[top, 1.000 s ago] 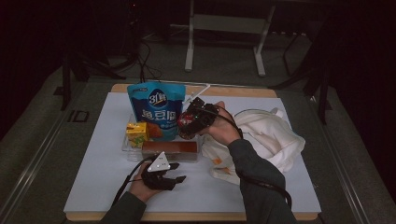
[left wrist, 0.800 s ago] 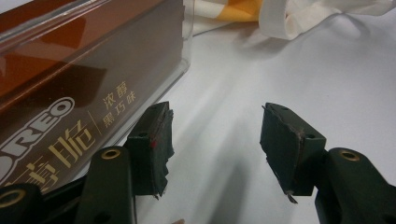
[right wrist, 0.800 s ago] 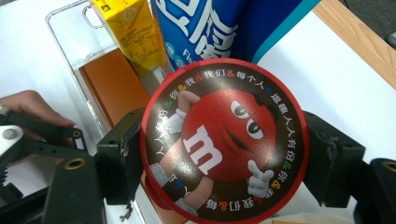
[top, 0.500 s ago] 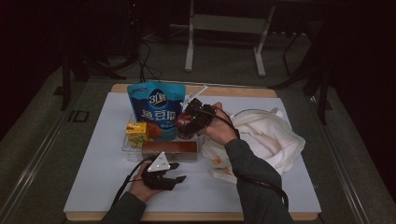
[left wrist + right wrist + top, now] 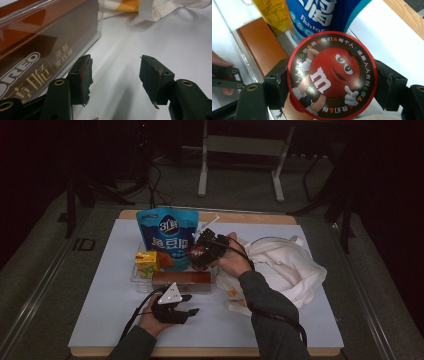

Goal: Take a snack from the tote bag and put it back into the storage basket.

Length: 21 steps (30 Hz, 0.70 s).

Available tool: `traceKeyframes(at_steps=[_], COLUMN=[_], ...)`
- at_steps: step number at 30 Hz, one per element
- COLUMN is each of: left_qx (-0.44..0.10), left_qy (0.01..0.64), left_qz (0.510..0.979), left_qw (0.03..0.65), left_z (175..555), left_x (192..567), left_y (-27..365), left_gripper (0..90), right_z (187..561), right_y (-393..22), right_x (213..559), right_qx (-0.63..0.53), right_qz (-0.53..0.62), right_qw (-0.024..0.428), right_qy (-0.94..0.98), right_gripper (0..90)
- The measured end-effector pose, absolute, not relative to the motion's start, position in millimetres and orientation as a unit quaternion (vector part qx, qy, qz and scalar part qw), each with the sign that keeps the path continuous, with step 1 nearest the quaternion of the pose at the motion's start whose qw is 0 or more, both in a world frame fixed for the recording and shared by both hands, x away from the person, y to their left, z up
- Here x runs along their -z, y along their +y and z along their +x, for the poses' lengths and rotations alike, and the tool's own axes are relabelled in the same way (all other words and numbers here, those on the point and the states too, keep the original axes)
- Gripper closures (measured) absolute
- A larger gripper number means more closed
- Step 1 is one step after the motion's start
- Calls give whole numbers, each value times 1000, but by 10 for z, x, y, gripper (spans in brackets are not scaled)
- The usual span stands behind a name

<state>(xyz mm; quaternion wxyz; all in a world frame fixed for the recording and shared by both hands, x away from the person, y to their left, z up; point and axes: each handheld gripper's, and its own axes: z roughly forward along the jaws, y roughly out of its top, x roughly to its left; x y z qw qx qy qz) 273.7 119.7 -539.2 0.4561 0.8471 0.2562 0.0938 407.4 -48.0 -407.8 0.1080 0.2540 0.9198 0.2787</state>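
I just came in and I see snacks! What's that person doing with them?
A person holds tongs in each hand at a white table. The right tongs are clamped on a round red M&M's tub, held over a clear tray with a brown Oreo box, a yellow carton and a blue bag. The left tongs rest open on the table beside the box, holding nothing. A white cloth bag lies at the right.
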Motion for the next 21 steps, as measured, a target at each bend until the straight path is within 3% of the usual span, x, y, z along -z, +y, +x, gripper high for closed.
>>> traceKeyframes(at_steps=[21], left_qx=[-94], left_qy=[256], left_qz=[847], left_qw=[456], left_z=[2738], left_x=[5393], left_y=[1197], left_gripper=[435], right_z=[4136], right_y=[-488], right_x=[4252], right_qx=[-274], right_qz=[278], right_qw=[129], right_qy=[912], right_gripper=[255])
